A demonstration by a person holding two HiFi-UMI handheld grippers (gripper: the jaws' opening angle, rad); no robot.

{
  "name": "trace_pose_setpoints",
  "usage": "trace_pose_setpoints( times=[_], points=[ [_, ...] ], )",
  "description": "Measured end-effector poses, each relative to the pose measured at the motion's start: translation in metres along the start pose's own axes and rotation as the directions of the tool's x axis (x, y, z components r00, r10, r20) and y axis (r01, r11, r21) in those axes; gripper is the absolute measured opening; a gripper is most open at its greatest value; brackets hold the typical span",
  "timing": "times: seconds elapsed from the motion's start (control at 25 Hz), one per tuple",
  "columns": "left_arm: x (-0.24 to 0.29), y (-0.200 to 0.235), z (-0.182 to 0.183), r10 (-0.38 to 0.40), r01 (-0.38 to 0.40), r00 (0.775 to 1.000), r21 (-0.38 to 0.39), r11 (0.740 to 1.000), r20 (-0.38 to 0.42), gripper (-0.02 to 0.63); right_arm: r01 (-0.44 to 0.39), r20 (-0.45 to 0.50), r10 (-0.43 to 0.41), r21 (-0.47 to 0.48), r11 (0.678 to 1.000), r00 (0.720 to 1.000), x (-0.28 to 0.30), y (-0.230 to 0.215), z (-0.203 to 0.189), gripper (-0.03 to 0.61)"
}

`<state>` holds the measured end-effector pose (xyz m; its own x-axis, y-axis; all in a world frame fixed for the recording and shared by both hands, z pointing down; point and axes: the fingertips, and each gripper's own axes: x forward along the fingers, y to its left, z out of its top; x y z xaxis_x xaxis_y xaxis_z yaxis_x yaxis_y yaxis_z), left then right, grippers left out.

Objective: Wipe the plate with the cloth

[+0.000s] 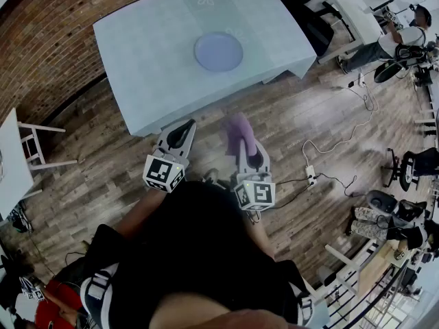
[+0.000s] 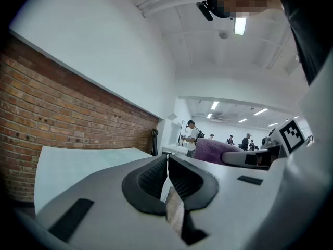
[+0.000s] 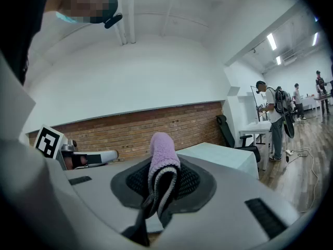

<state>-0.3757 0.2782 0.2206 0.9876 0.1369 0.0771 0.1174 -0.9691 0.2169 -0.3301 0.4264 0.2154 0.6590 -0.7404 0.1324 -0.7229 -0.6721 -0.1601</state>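
A pale lilac plate (image 1: pixel 218 51) lies near the middle of the light table (image 1: pixel 151 60), far ahead of both grippers. My right gripper (image 1: pixel 248 154) is shut on a folded purple cloth (image 1: pixel 239 133), which sticks up between its jaws in the right gripper view as a fuzzy purple cloth (image 3: pixel 163 163). My left gripper (image 1: pixel 184 131) is shut with nothing between its jaws, held just short of the table's near edge. In the left gripper view its jaws (image 2: pixel 167 168) meet in a thin line, and the cloth (image 2: pixel 213 151) shows to the right.
A white chair (image 1: pixel 31 146) stands at the left by another white table. Cables and a power strip (image 1: pixel 310 175) lie on the wooden floor at the right. People work at desks (image 1: pixel 394 40) far right. A brick wall (image 1: pixel 41 60) runs behind the table.
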Motion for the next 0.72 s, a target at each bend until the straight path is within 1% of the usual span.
trace_pose_setpoints(
  times=[0.24, 0.52, 0.72],
  points=[
    [-0.0029, 0.0000, 0.0015, 0.006, -0.006, 1.000, 0.000, 1.000, 0.004, 0.038, -0.003, 0.004, 0.003, 0.007, 1.000, 1.000, -0.0024, 0.0029, -0.0003, 0.083],
    [-0.0058, -0.0001, 0.0011, 0.005, -0.005, 1.000, -0.001, 1.000, 0.007, 0.038, -0.007, -0.001, 0.007, -0.009, 1.000, 1.000, -0.0033, 0.0059, -0.0011, 0.083],
    [-0.0091, 0.0067, 0.0010, 0.007, -0.007, 1.000, -0.008, 1.000, 0.007, 0.038, -0.004, 0.004, 0.004, 0.020, 1.000, 1.000, -0.0015, 0.0094, -0.0020, 0.084]
  ],
)
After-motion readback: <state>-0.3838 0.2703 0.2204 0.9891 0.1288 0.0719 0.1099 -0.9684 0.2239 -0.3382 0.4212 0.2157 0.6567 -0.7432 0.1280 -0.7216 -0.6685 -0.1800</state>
